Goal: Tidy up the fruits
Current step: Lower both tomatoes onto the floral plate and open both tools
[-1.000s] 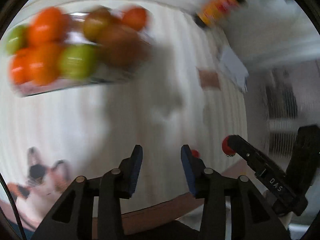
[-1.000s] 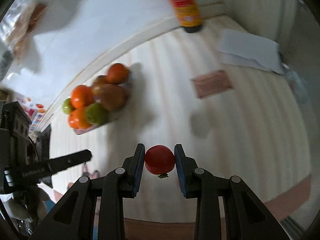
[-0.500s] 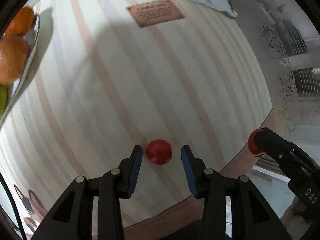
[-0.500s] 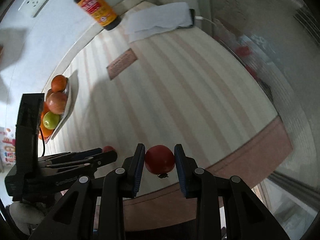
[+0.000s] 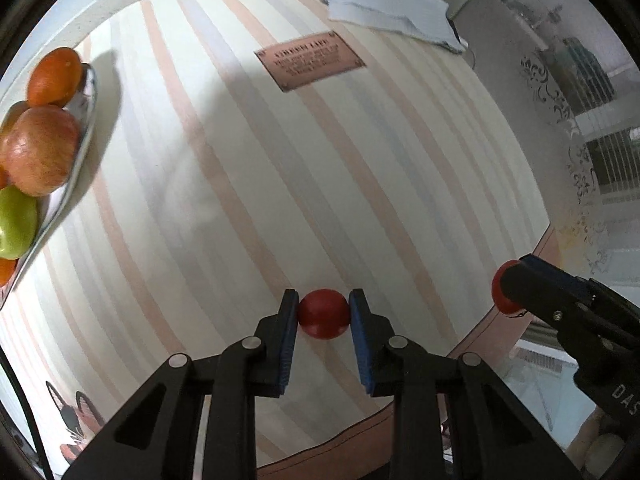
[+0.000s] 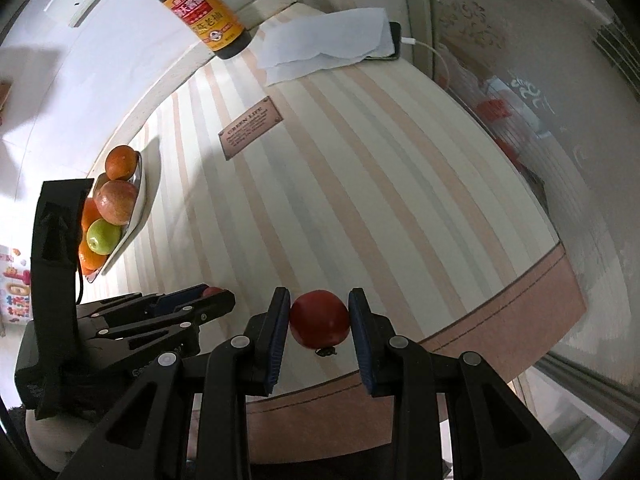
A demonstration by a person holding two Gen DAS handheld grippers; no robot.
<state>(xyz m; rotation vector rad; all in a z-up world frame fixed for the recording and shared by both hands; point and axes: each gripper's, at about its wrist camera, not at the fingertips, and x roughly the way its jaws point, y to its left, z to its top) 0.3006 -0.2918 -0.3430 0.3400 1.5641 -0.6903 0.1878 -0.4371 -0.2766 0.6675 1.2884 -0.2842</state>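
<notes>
Two small red tomatoes are in play. One tomato [image 5: 323, 313] sits on the striped tablecloth [image 5: 280, 184] at six o'clock in the left wrist view, between the blue pads of the left gripper [image 5: 323, 316], whose jaws are closing onto it with both pads at its sides. The second tomato [image 6: 319, 319], stem end down, is clamped between the pads of the right gripper [image 6: 319, 320], near the table's front edge; the left view shows it at four o'clock. At nine o'clock in the left view a white plate [image 5: 82, 148] carries the piled fruit: an orange [image 5: 54, 78] at the top, a reddish apple [image 5: 40, 150] below it, then a green apple [image 5: 16, 222]. Toward twelve o'clock lies a brown label [image 5: 310, 60] printed on the cloth, and past it some white paper [image 5: 388, 10]. The right view adds a dark sauce bottle [image 6: 204, 12] at eleven o'clock by the wall.
</notes>
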